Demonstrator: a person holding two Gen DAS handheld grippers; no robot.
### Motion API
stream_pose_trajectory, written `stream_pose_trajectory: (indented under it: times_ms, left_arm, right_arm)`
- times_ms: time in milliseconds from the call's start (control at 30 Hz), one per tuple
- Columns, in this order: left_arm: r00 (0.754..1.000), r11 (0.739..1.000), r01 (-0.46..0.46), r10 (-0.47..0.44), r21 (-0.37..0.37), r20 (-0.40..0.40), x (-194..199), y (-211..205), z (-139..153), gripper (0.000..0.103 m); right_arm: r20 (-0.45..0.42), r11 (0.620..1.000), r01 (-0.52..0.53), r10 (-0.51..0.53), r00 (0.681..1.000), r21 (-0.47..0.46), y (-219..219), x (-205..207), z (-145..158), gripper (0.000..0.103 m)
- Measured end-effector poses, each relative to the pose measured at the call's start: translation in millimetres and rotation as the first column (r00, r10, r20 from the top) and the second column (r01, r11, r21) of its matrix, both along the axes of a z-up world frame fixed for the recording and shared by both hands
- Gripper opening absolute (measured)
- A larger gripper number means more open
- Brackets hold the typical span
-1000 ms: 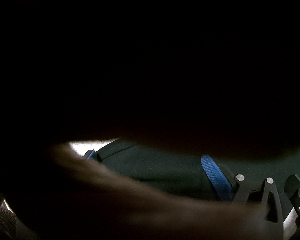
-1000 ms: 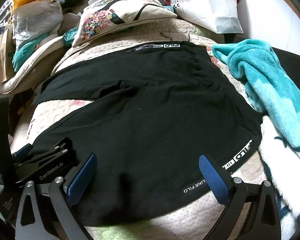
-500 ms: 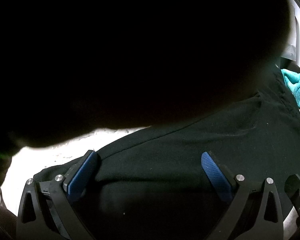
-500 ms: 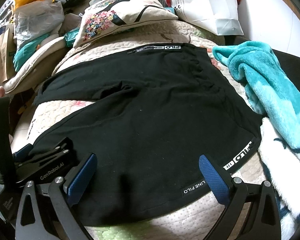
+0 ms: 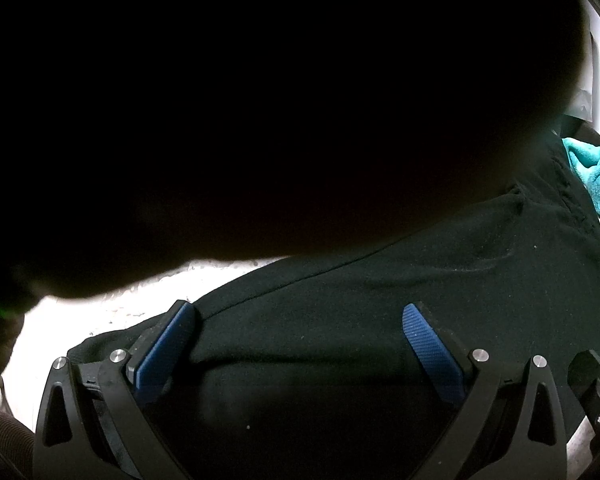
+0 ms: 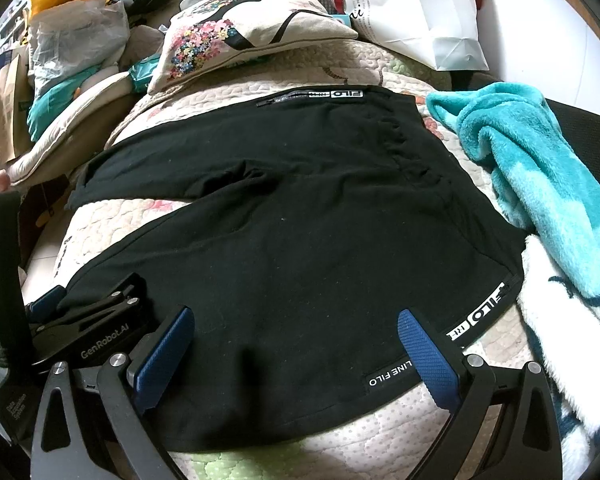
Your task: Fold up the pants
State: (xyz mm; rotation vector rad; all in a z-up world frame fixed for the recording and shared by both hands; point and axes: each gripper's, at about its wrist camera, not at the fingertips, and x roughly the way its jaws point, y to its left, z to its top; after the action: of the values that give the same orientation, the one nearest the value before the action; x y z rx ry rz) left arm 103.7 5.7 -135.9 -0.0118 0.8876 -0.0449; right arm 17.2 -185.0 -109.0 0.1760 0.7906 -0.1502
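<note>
A: Where are the pants (image 6: 300, 216)?

B: Spread flat on the quilt (image 6: 228, 98), black, with the waistband to the right beside the teal blanket (image 6: 540, 168). One leg lies toward the pillow (image 6: 244, 28), the other nearer the cameras.

A: And the right gripper (image 6: 292, 354)?

B: Its jaws stand wide apart over the near edge of the pants, holding nothing. The blue pads (image 6: 424, 356) have cloth between them but do not pinch it.

A: The left gripper (image 5: 296, 348)?

B: Also spread wide, over the near leg, empty. In the right wrist view it shows at the left (image 6: 88, 332), by the leg's hem.

A: The rest of the left view?

B: Mostly blocked by something dark and close; what it is cannot be told.
</note>
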Motion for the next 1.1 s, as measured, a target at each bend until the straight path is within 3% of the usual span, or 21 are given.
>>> stream_pose_trajectory:
  times_ms: [1100]
  left_arm:
    - [1.000,1.000,-0.002,0.002,0.004,0.003,-3.0,-2.7,-0.7,0.103]
  right_arm:
    - [-0.015,1.000,-0.008,0.008,1.000,0.000,3.4,-0.1,-6.2,0.103]
